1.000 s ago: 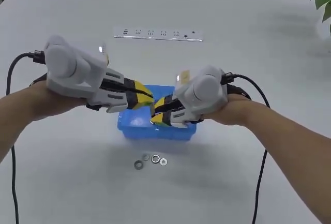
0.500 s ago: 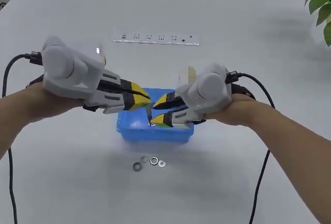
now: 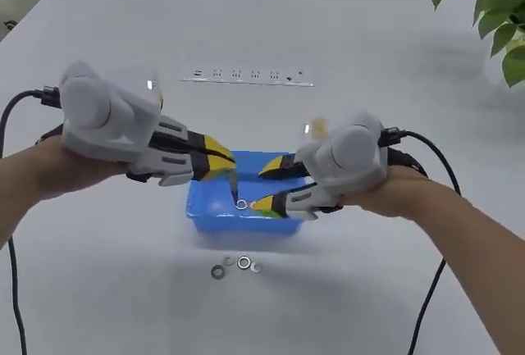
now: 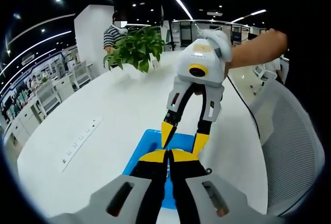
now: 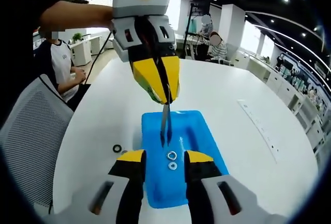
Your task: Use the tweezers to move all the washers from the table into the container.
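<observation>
**A:** What lies where on the table point(image 3: 394, 60)?

**B:** In the middle stands the blue container point(image 3: 238, 224). The left gripper point(image 3: 221, 157) is clamped on the tweezers point(image 3: 234, 183), which hang almost upright over the inside of the container. The right gripper point(image 3: 271, 184) faces it with jaws apart and holds nothing.

**A:** And the tips of the tweezers?

**B:** They look nearly together, but I cannot tell if they pinch anything. In the right gripper view, two washers point(image 5: 171, 155) lie on the container floor, just under the tips.

**A:** What decides the next move?

**B:** I think it is the group of washers point(image 3: 244, 263) on the table. In the head view they lie at 6 o'clock from the container, near its front wall. So the tips must cross this wall, towards the person.
</observation>
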A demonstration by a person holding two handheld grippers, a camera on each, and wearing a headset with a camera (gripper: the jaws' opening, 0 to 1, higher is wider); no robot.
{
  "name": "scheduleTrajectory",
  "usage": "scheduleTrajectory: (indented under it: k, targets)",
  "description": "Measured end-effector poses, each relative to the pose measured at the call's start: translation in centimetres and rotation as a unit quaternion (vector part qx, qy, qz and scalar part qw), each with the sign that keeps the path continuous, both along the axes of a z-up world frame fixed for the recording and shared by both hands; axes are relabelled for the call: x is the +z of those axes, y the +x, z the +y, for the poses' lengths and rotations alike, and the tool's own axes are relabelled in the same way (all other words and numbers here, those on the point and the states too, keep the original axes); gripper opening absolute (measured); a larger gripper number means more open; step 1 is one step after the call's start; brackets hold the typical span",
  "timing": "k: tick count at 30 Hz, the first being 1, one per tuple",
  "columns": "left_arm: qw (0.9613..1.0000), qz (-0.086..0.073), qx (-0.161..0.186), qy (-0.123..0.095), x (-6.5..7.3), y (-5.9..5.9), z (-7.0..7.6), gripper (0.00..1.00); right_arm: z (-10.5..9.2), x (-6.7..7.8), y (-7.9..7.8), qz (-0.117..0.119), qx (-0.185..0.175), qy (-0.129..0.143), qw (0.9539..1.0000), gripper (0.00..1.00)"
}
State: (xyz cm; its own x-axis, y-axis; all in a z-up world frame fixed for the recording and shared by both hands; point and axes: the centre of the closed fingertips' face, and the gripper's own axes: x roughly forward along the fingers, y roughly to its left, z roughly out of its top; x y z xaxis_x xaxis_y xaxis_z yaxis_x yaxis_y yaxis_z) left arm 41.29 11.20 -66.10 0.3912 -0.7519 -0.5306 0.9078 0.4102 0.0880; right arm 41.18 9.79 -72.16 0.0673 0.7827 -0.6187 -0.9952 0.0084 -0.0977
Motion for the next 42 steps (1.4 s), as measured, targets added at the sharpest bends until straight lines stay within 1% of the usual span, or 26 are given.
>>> scheduleTrajectory:
  k: [1, 4, 9, 13, 18, 23, 27, 31, 35, 42]
  targets:
    - [1.0000, 0.000, -0.001, 0.001, 0.1, -0.1, -0.1, 0.05, -0.2, 0.2, -0.2, 0.003, -0.005, 0.001, 1.0000, 0.33]
    - [1.0000, -0.001, -0.004, 0.004, 0.2, -0.4, -0.2, 0.05, -0.7, 0.5, -0.6, 0.000, -0.011, 0.000, 0.9999, 0.35]
    - [0.9999, -0.006, -0.012, 0.002, 1.3, -1.0, -0.8, 0.05, -1.6, 0.8, -1.1, 0.003, -0.031, 0.002, 0.9995, 0.41]
    - [0.9998, -0.009, -0.018, 0.009, 1.6, -1.3, -0.9, 0.05, -2.4, 0.9, -1.5, 0.007, -0.045, 0.002, 0.9990, 0.46]
    - [0.9996, -0.012, -0.024, 0.010, 2.3, -1.8, -1.1, 0.05, -3.6, 1.4, -2.1, 0.010, -0.068, 0.012, 0.9976, 0.51]
    - [0.9994, -0.017, -0.029, 0.002, 3.3, -2.3, -1.6, 0.05, -4.7, 1.2, -2.7, 0.015, -0.083, 0.015, 0.9964, 0.55]
    - [0.9991, -0.019, -0.037, 0.001, 3.7, -2.8, -2.0, 0.05, -5.4, 0.9, -3.2, 0.018, -0.090, 0.015, 0.9956, 0.60]
    - [0.9989, -0.019, -0.043, 0.003, 3.6, -3.3, -2.2, 0.05, -5.9, 1.0, -3.6, 0.020, -0.097, 0.023, 0.9949, 0.65]
    - [0.9986, -0.018, -0.048, 0.007, 3.3, -3.8, -2.3, 0.05, -6.2, 1.1, -3.9, 0.021, -0.099, 0.027, 0.9945, 0.67]
    - [0.9982, -0.016, -0.058, 0.007, 2.8, -4.9, -2.9, 0.05, -6.4, 1.0, -4.8, 0.032, -0.101, 0.036, 0.9937, 0.73]
